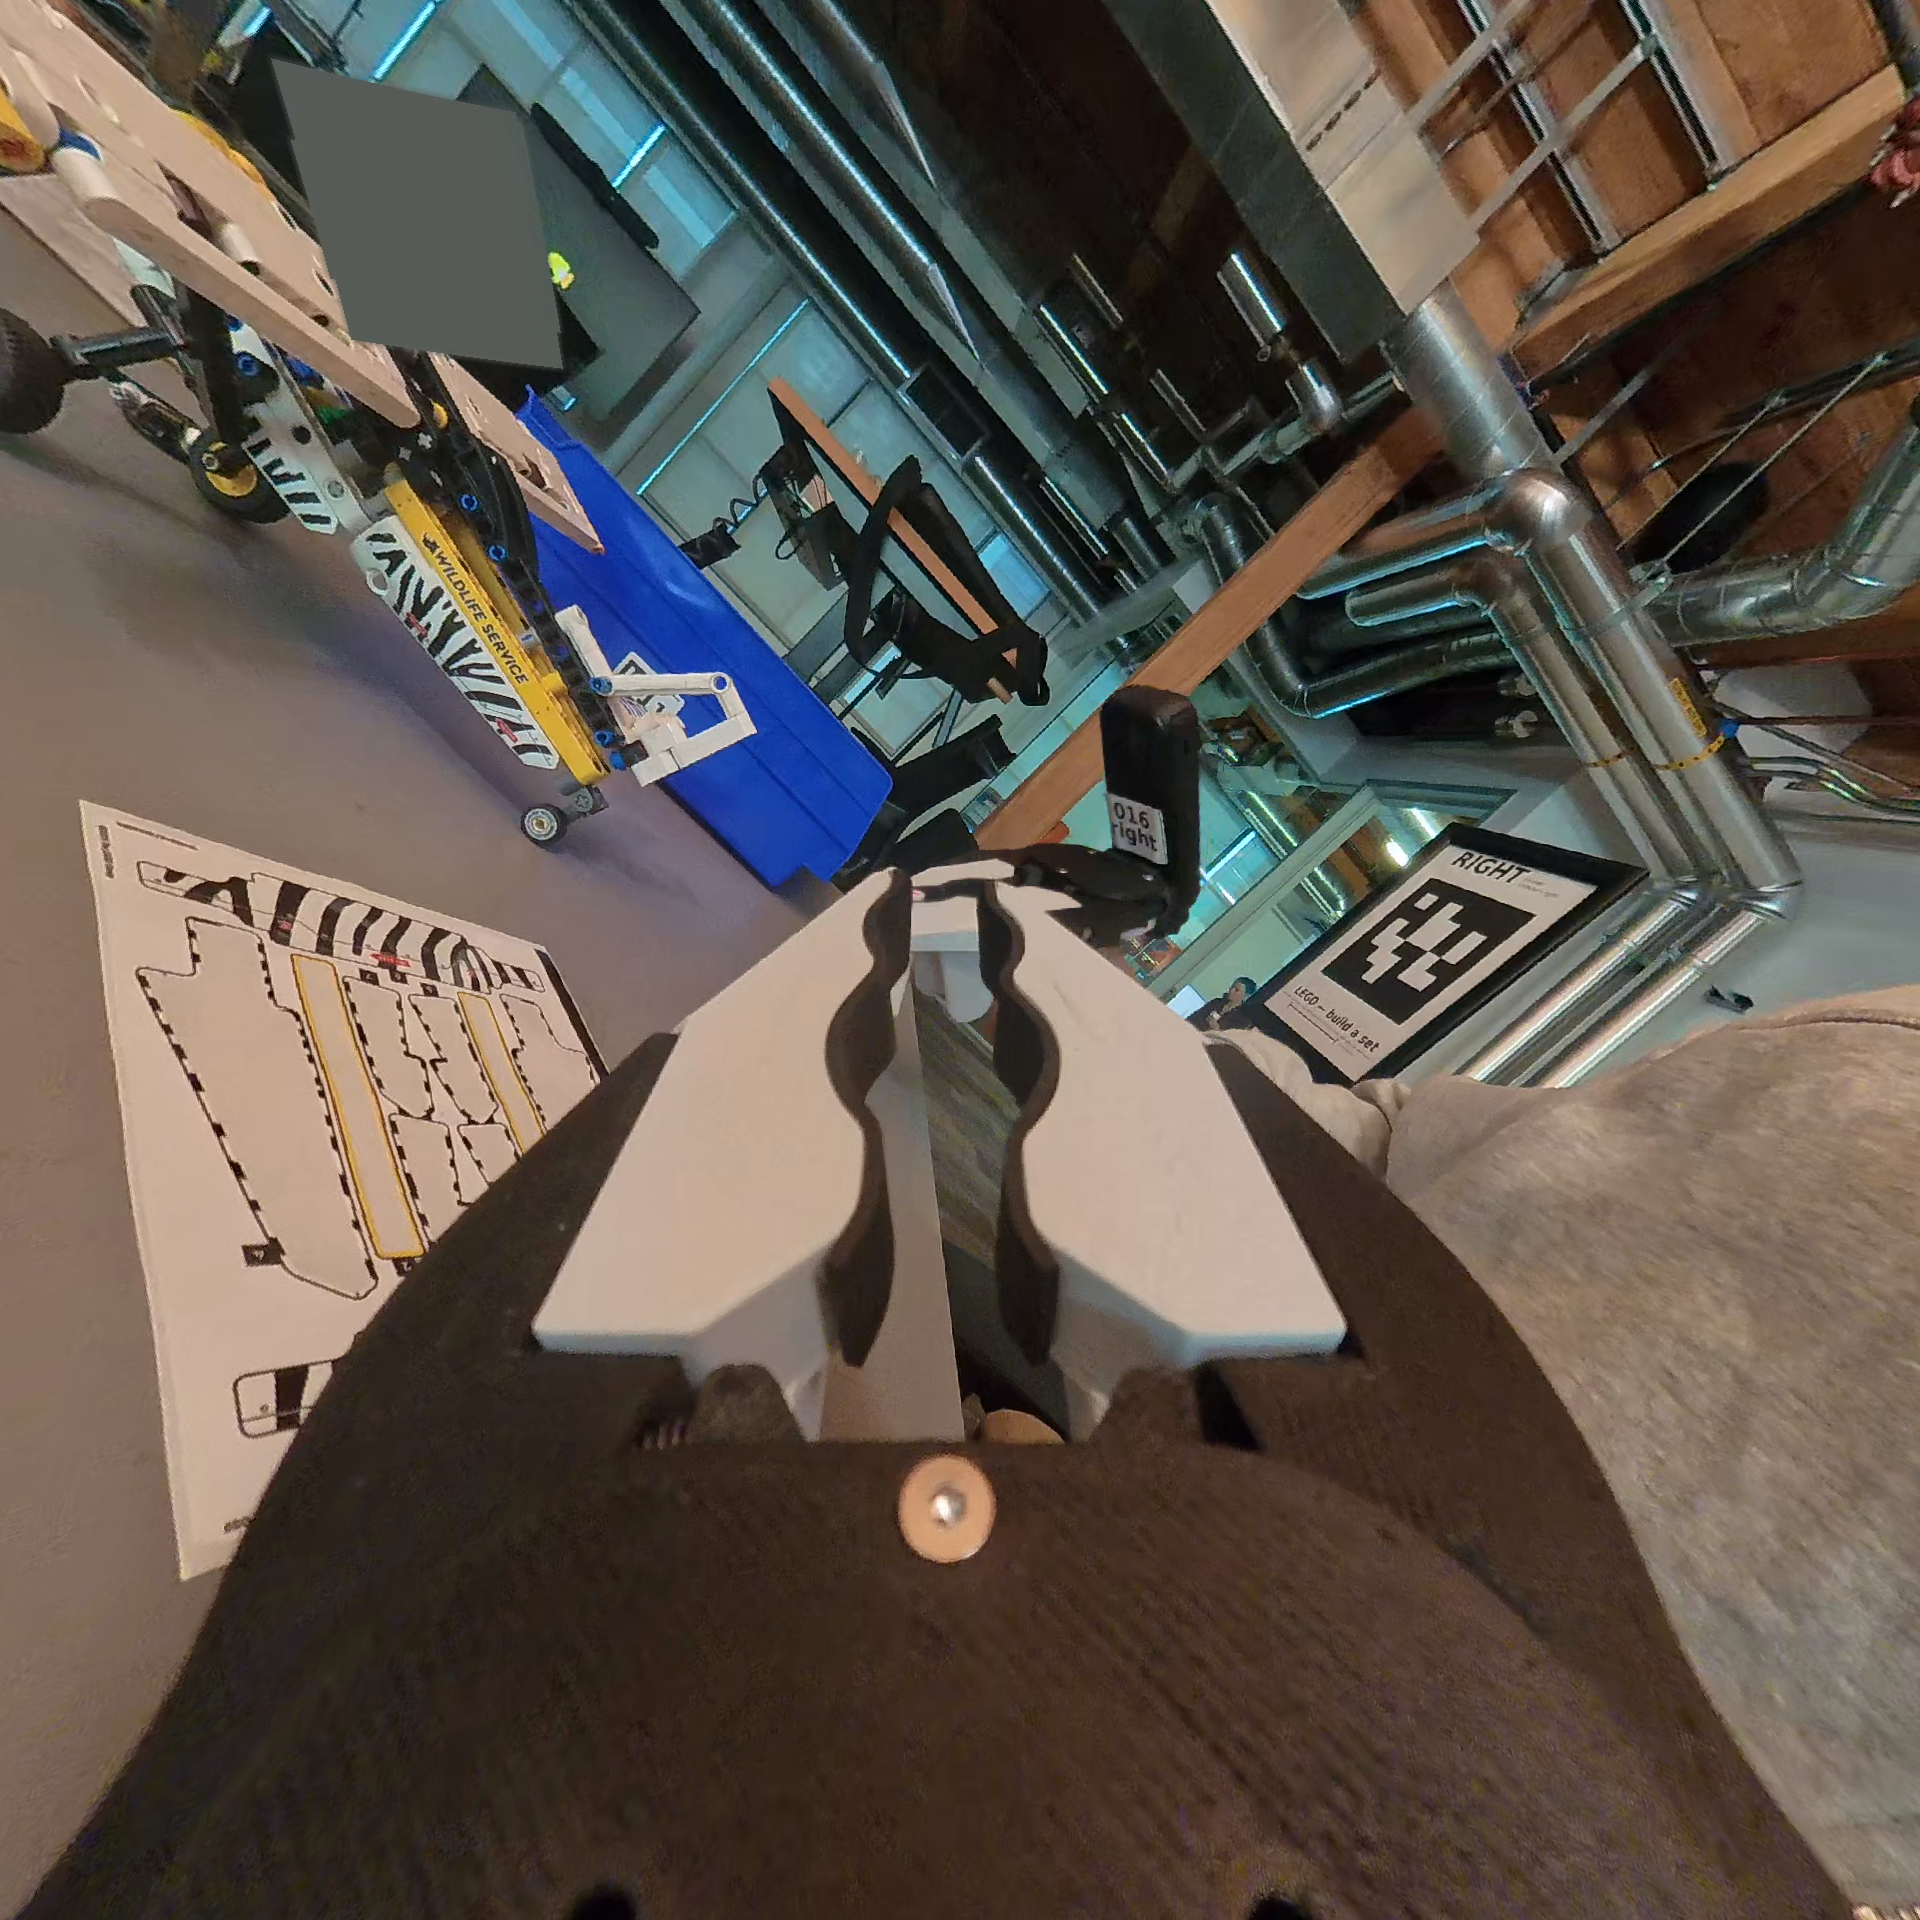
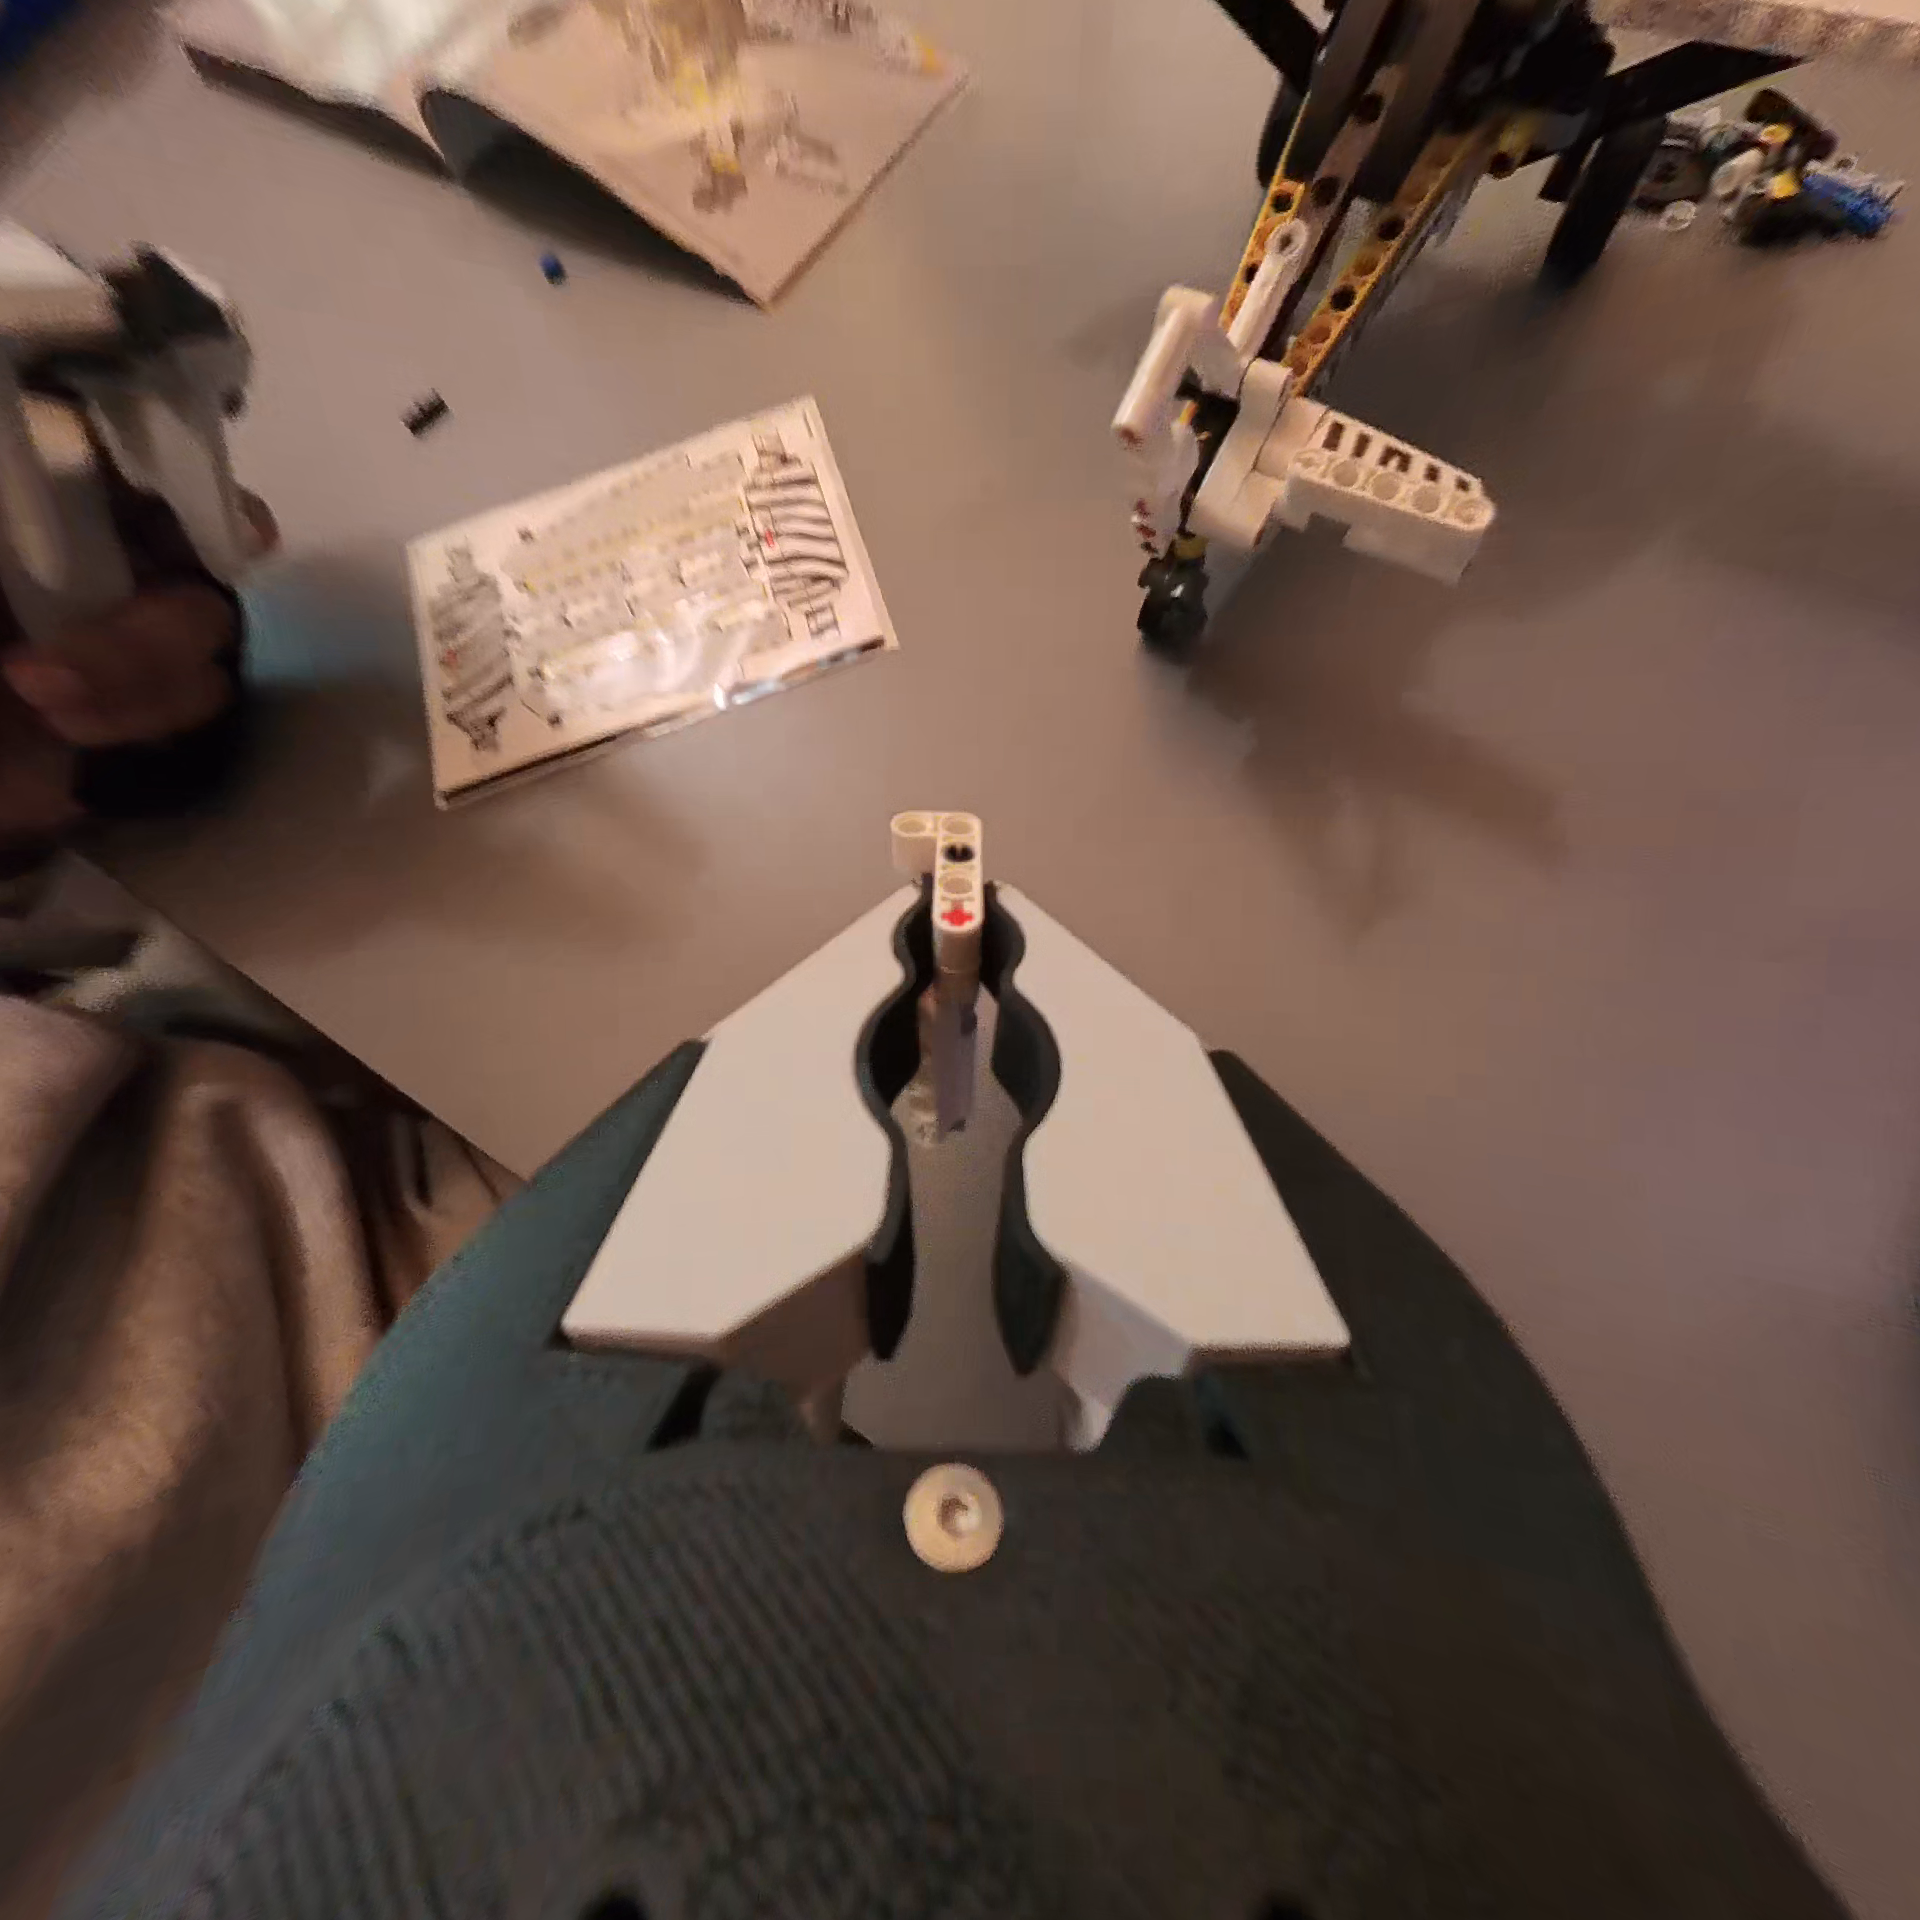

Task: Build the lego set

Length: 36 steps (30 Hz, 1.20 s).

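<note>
Grey bench [image 2: 1039, 727] holds a sticker sheet [image 2: 644, 603], an open instruction booklet [image 2: 582, 114] and a partly built yellow, black and white lego model [image 2: 1299, 416]. Right tool [image 2: 954, 906] is clenched on a small white lego beam [image 2: 951, 883] above the bench. Left tool [image 1: 943, 914] has its fingers slightly parted, gripping nothing, near a blue bin [image 1: 707, 665].

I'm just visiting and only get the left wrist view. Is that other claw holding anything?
Observer: Yes, the right gripper pinches a small white L-shaped lego piece at its tips.
Operator: Is there a manual anywhere?
Observer: An open instruction booklet lies beyond the sticker sheet.
Operator: Any loose bits?
Observer: A small black pin lies alone near the sheet's far corner, touching nothing else.
</note>
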{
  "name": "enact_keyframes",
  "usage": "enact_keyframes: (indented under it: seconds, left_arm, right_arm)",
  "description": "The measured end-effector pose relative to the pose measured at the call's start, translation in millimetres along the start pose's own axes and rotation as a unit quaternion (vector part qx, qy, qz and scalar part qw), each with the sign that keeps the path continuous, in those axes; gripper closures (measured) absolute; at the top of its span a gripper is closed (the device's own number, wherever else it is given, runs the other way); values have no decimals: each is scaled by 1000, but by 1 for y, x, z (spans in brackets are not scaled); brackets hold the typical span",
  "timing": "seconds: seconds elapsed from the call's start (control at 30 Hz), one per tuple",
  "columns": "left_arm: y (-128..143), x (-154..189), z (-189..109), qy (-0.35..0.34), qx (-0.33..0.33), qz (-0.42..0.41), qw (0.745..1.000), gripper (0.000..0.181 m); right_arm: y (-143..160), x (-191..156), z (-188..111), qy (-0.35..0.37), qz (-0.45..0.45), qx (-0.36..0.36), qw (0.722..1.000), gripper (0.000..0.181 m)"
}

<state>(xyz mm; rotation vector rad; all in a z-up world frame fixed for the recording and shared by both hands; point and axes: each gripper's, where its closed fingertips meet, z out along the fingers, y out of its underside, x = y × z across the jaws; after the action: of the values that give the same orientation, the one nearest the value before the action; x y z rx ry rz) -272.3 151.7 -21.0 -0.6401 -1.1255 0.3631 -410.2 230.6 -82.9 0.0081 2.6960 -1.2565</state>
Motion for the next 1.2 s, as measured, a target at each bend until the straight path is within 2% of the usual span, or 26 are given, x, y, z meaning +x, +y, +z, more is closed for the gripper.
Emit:
enact_keyframes:
  seconds: [0.1, 0.2, 0.27, 0.33, 0.4, 0.47, 0.6, 0.73, 0.8, 0.87, 1.03, 1.13, 1.2]
  left_arm:
    - [3, 1, 2, 8, -9, -4, 1000, 168]
    - [16, 5, 12, 20, -42, -12, 999, 153]
    - [28, 7, 19, 30, -75, -22, 996, 142]
    - [35, 13, 23, 49, -92, -32, 994, 140]
    - [37, 19, 24, 69, -96, -40, 992, 140]
    - [39, 26, 23, 92, -104, -50, 989, 149]
    - [41, 29, 23, 100, -112, -51, 987, 180]
    - [40, 31, 21, 107, -112, -52, 987, 181]
    - [35, 28, 19, 97, -99, -42, 989, 181]
    - [30, 28, 17, 100, -86, -52, 990, 181]
    - [35, 26, 19, 93, -97, -50, 990, 181]
    - [35, 22, 20, 78, -95, -41, 992, 180]
    - [23, 15, 17, 55, -59, -32, 996, 161]
  right_arm:
    - [-15, -9, -2, -73, 114, 59, 989, 175]
    - [-35, -32, 0, -158, 189, 107, 963, 176]
    - [-46, -61, 6, -216, 202, 123, 947, 176]
    - [-55, -93, 13, -264, 201, 128, 935, 175]
    - [-60, -118, 19, -299, 194, 130, 925, 175]
    - [-64, -133, 22, -317, 183, 133, 921, 176]
    - [-72, -141, 20, -335, 174, 145, 915, 176]
    - [-72, -143, 18, -334, 162, 149, 917, 173]
    - [-70, -141, 16, -328, 150, 149, 921, 159]
    - [-66, -138, 15, -320, 141, 144, 926, 156]
    - [-58, -138, 14, -313, 118, 135, 933, 173]
    - [-54, -135, 16, -299, 101, 122, 941, 175]
    - [-55, -125, 16, -267, 82, 125, 952, 175]
